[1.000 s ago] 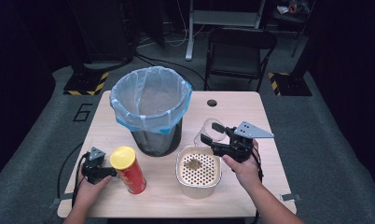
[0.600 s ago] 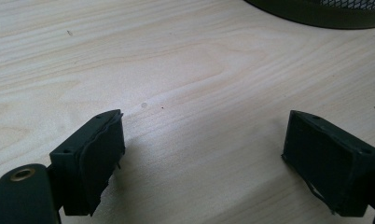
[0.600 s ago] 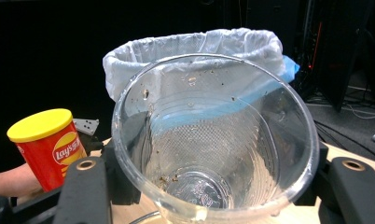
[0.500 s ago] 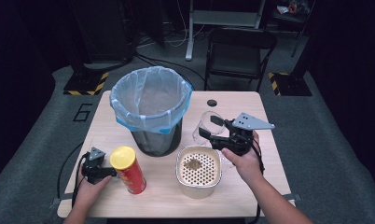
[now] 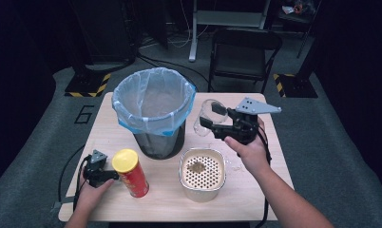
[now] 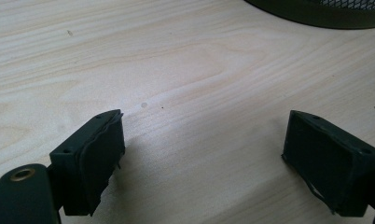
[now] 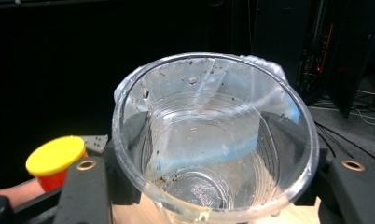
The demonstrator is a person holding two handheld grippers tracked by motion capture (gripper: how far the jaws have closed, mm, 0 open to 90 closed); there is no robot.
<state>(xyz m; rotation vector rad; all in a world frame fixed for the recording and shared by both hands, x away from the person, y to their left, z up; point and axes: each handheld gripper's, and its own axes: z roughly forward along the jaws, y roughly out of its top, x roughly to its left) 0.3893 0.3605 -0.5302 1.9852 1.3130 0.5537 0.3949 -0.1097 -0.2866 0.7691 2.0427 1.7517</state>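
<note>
The light wooden tabletop (image 5: 255, 190) carries three items. A black mesh waste bin lined with a pale blue plastic bag (image 5: 153, 111) stands toward the far left part of the tabletop. A red cylindrical snack can with a yellow lid (image 5: 130, 172) stands upright near the front left corner. A cream perforated plastic basket (image 5: 202, 174) sits near the middle of the front edge, with a small clump of brown residue on its floor.

The left gripper (image 5: 98, 172) rests low on the tabletop at the front left corner, just beside the can on its left. In the left gripper view its jaws stand wide apart over bare wood (image 6: 199, 93), with nothing between them; the bin's dark base (image 6: 316, 9) lies at the top edge.

The right gripper (image 5: 227, 124) is held above the tabletop near the far right part, just right of the bin's rim. Its jaws are clamped on a clear ribbed plastic cup (image 5: 209, 115), tilted on its side with the mouth toward the gripper. In the right gripper view the cup (image 7: 213, 135) carries scattered brown specks on its inner wall and base, and the can's yellow lid (image 7: 55, 155) appears at lower left.
</note>
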